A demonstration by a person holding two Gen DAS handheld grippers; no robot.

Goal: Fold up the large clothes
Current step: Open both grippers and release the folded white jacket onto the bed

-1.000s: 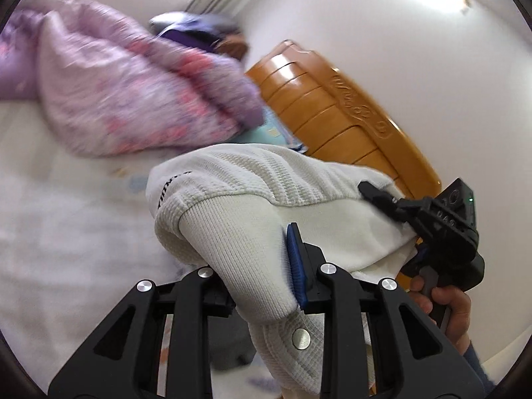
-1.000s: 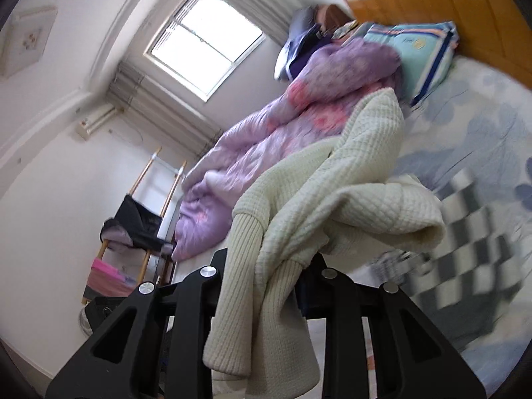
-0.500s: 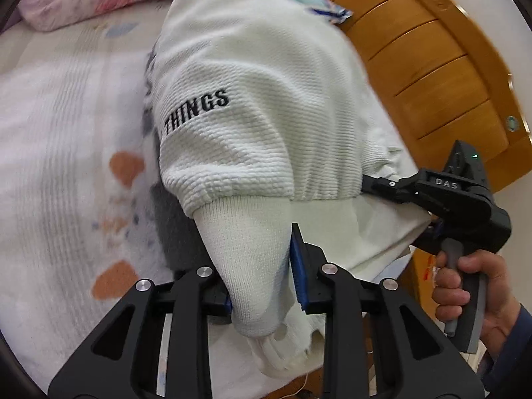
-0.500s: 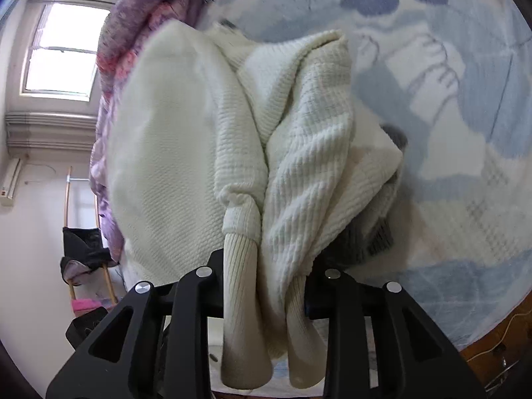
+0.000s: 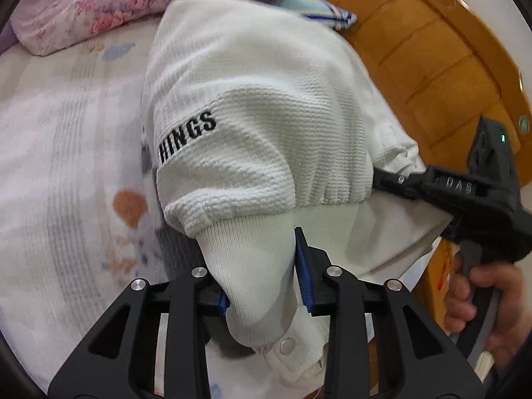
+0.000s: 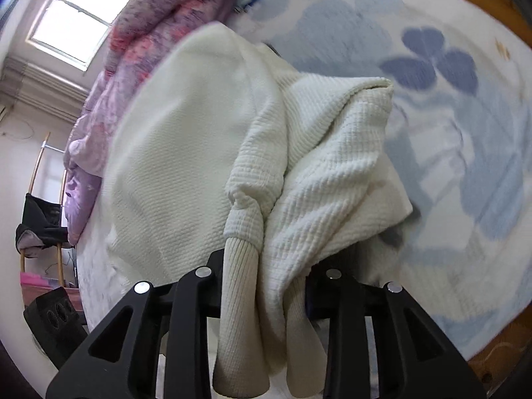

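Both the left gripper (image 5: 262, 266) and the right gripper (image 6: 262, 279) stay clamped on the white sweater (image 5: 266, 99), which has come down from mid-air onto the bed (image 5: 66, 166), suggesting the fold is being laid flat.

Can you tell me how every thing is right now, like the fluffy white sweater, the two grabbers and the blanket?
White waffle-knit sweater: bunched, draped on the bed, gripped at both ends.
Left gripper: shut on a ribbed cuff.
Right gripper: shut on a ribbed cuff and fabric.
Purple floral quilt: crumpled in a heap.
Flower-print bed sheet: spread flat.
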